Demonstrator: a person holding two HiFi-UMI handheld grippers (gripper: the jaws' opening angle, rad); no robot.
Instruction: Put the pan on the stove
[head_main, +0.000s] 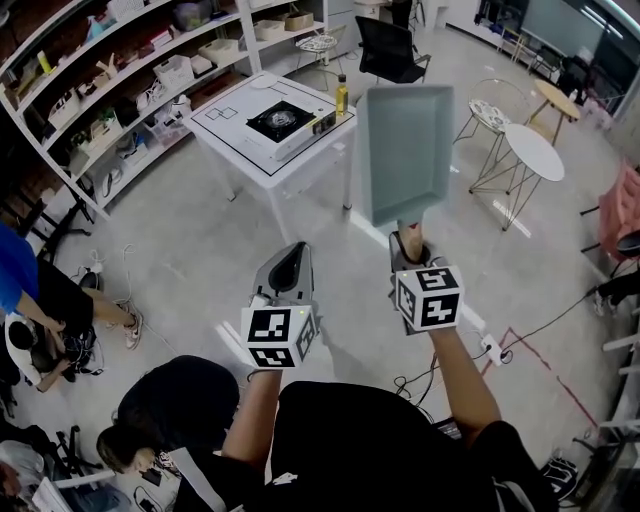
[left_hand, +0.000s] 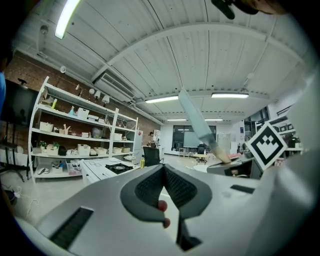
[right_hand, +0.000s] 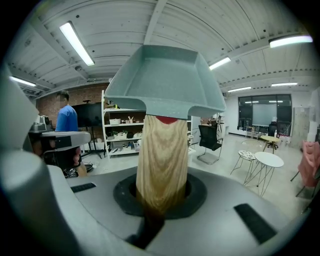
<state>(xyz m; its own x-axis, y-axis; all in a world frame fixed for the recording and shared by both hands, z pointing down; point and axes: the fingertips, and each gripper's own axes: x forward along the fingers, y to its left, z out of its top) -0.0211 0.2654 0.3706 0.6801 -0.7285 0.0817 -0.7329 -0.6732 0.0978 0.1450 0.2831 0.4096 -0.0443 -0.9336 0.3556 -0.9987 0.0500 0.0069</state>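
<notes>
No writing or label is legible anywhere.

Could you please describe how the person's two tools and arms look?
Both the left tool and the right tool are smooth light-grey shells with dark pads inside. Each carries a white cube printed with black square markers. The person wears a black short-sleeved top.

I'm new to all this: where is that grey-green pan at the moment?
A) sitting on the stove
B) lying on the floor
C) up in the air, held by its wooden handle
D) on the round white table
C: the right gripper has its jaws closed on the wooden handle, holding the pan in the air, short of the stove on the white table.
</notes>
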